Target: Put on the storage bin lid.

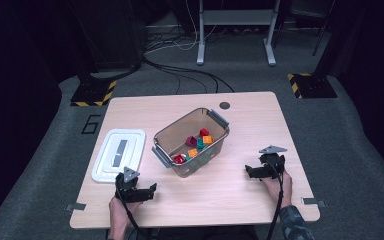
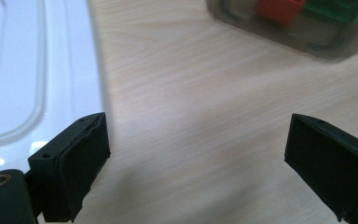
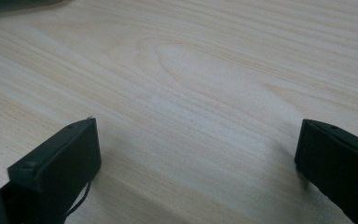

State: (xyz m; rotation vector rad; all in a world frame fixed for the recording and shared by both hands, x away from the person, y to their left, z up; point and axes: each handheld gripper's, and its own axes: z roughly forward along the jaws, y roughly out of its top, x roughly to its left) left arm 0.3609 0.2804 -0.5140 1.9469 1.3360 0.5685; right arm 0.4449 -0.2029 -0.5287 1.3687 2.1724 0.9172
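left gripper fingers released, beside white lid | right gripper fingers released | lid label possibly blank, unreadable

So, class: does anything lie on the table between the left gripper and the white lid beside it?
Nothing visible does. The left gripper, jaws open and empty, sits just in front of the white lid, with bare table between them. The clear bin stands off to the side.

Floor cables, hazard-striped stand bases

table: light wood | on it: white lid (flat), clear bin, perhaps a dark disc
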